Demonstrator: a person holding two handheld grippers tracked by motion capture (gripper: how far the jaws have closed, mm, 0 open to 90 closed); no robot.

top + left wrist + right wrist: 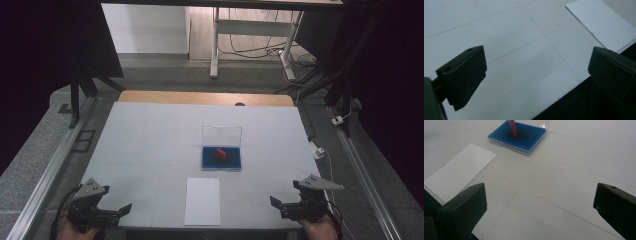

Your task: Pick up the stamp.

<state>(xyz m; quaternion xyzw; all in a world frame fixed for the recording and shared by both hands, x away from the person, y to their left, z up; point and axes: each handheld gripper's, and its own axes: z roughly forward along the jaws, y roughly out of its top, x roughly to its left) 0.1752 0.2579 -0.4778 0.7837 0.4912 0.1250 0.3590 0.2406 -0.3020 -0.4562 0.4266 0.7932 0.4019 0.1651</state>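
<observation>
Both the left gripper (117, 214) and right gripper (282, 204) are hovering wide apart-jawed, flanking the white paper sheet (203, 201).

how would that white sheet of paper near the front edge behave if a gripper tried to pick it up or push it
The white sheet lies flat and looks very thin, so it would probably flop and bend when lifted by one edge. With no raised edge showing on the table, the jaws may struggle to get under it. Pushed, it likely slides easily or buckles rather than tipping.

Left gripper (120, 212) low at near-left, jaws spread, right gripper (280, 206) near-right, jaws apparently spread too
</observation>
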